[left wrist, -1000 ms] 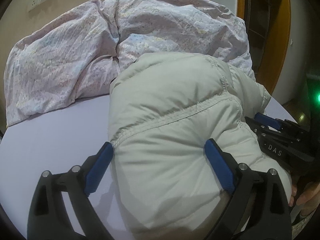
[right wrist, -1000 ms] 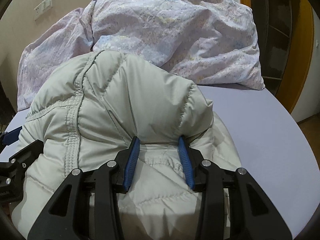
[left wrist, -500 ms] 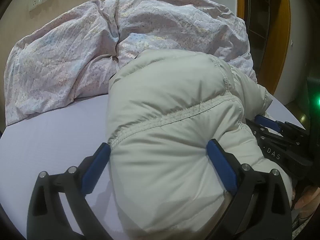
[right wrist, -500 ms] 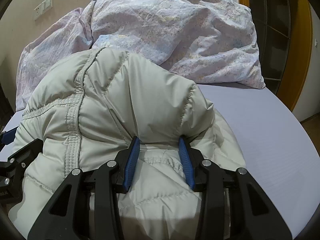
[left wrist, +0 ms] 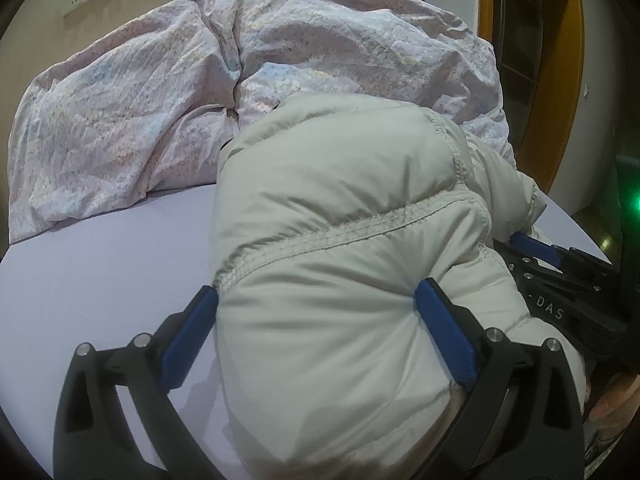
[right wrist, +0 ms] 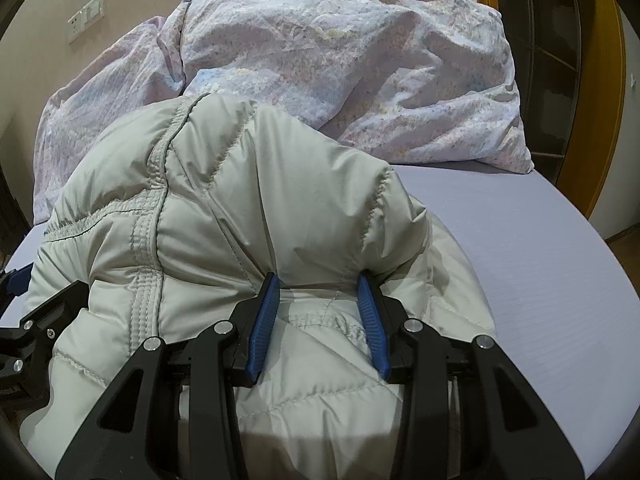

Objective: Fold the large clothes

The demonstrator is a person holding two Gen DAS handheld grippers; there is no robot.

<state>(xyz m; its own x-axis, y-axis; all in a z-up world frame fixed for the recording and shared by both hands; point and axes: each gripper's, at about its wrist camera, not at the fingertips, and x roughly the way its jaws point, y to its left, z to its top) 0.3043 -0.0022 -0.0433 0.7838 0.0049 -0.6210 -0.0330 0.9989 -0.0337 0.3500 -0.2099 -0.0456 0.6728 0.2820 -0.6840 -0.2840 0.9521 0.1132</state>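
Left wrist view: a puffy pale grey-green jacket [left wrist: 344, 240] lies bunched on a bed w/ a lilac sheet [left wrist: 100, 272]. The left gripper [left wrist: 316, 320] has its blue-padded fingers [left wrist: 188, 332] spread wide around a thick fold of the jacket; padding bulges between them and both pads press its sides, so it looks clamped on the fold. Behind the jacket, a crumpled floral duvet [left wrist: 160, 112] is piled toward the wall. At the right edge, part of the right gripper [left wrist: 560, 276] shows, black, lettered "DAS", touching the jacket's right side.

Right wrist view: the same jacket [right wrist: 224, 208] fills the centre, its stitched seams running up over a raised hump. The right gripper [right wrist: 318, 304] has blue fingers [right wrist: 262, 320] set narrower, w/ a pinch of jacket fabric squeezed between them. The duvet [right wrist: 340, 60] sits behind. Bare sheet [right wrist: 520, 240] extends to the right. Part of the left gripper [right wrist: 36, 328] appears at the left edge, against the jacket. A wall outlet plate [right wrist: 86, 16] is upper left.
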